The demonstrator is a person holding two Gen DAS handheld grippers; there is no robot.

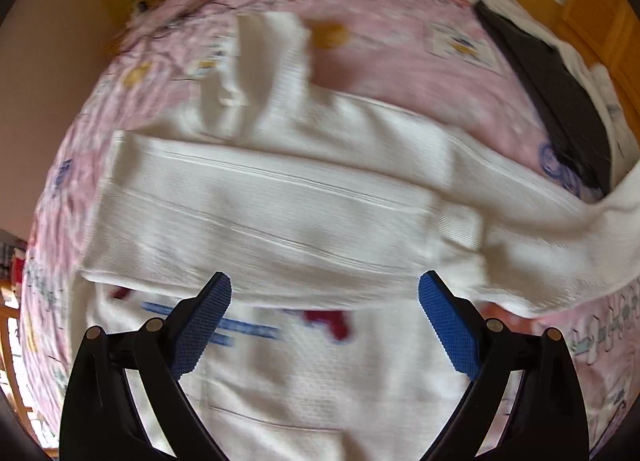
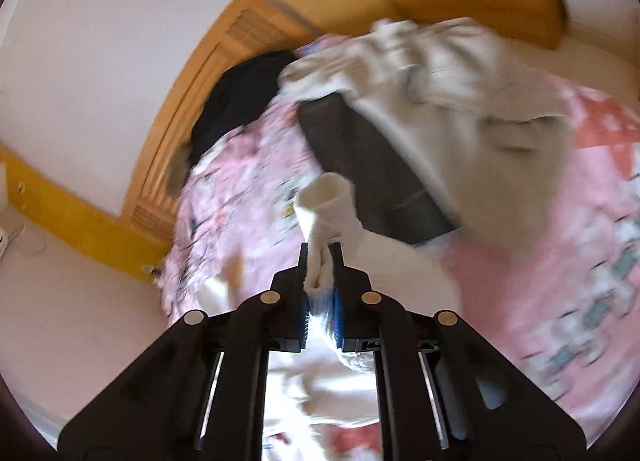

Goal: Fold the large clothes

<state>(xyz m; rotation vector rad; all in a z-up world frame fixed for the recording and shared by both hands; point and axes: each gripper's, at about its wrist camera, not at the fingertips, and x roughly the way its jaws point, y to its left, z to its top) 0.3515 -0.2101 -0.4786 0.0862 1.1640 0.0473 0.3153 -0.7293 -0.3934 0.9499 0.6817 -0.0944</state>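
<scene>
Left hand-held gripper: jaws wide apart, nothing between them, blue pads facing each other across the gap. Pointing steeply down, black fingers splayed out to either side in the left wrist view. Right hand-held gripper: jaws clamped almost together, pinching a white sleeve; cuff sticks out past the fingertips, fabric bunched between the blue pads. Pointing moderately downward, rolled to one side. No hand or sleeve of the person visible in either view.
</scene>
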